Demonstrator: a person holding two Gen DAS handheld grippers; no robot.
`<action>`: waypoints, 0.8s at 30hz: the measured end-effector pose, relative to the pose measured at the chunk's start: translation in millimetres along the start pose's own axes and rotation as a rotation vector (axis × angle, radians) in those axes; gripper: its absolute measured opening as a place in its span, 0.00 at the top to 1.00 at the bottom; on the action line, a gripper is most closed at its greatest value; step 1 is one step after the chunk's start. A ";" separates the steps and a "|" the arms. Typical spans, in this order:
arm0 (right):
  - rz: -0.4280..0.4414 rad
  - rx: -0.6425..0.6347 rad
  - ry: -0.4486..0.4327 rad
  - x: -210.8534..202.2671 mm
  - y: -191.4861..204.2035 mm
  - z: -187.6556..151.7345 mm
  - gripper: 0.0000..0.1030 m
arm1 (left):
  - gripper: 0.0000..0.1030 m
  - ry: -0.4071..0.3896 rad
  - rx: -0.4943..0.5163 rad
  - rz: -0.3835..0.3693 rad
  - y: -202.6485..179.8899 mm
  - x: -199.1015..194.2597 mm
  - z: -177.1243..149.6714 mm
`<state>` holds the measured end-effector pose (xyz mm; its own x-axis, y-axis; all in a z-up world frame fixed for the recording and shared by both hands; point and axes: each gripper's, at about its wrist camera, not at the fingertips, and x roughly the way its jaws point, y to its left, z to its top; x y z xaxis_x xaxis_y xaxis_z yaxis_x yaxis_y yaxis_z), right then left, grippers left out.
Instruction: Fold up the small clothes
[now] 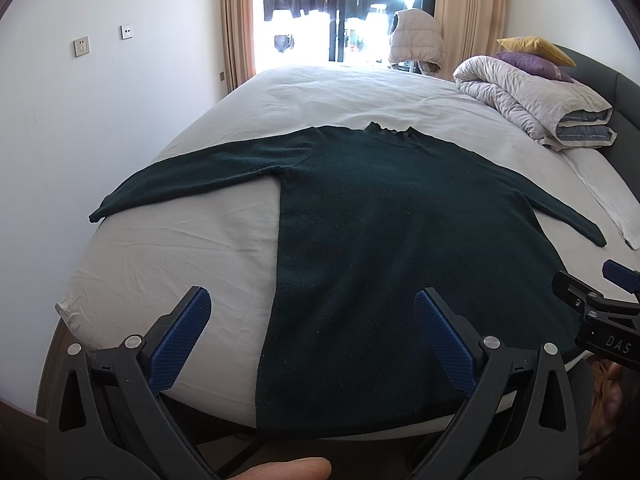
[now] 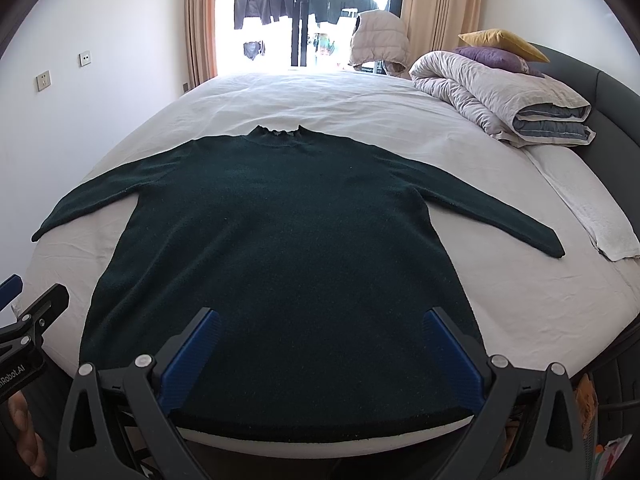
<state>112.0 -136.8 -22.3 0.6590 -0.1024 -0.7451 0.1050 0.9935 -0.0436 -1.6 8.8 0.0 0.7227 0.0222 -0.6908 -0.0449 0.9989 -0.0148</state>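
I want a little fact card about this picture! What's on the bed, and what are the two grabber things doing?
clothing: dark green sweater, spread flat, both sleeves out to the sides, collar at the far end
surface: bed with white sheet
left gripper: open, near the sweater's hem, holding nothing
right gripper: open, near the hem, holding nothing
far right on bed: rolled duvet with purple pillow and yellow pillow on top
beside sweater: white towel at the bed's right edge
folding: not yet started

White walls (image 1: 120,120), bright balcony window (image 1: 320,12), beige curtains (image 1: 236,20), white-sheeted bed (image 1: 340,92)
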 end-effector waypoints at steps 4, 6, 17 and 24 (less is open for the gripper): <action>0.000 0.000 0.000 0.4 0.6 -0.4 0.00 | 0.00 0.003 0.001 0.000 -0.7 -0.1 -2.5; -0.001 0.000 0.002 2.0 1.1 -1.0 0.00 | 0.00 0.003 0.000 -0.001 -0.7 -0.1 -2.6; -0.002 -0.001 0.005 3.6 1.4 -3.4 0.00 | 0.00 0.008 -0.001 -0.001 -1.2 0.0 -4.2; -0.002 0.000 0.006 4.4 2.4 -3.5 0.00 | 0.00 0.008 -0.001 -0.002 -0.9 -0.2 -4.2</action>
<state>112.5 -134.6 -28.1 0.6540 -0.1038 -0.7493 0.1059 0.9933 -0.0451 -4.7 7.7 -2.8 0.7171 0.0201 -0.6966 -0.0445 0.9989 -0.0171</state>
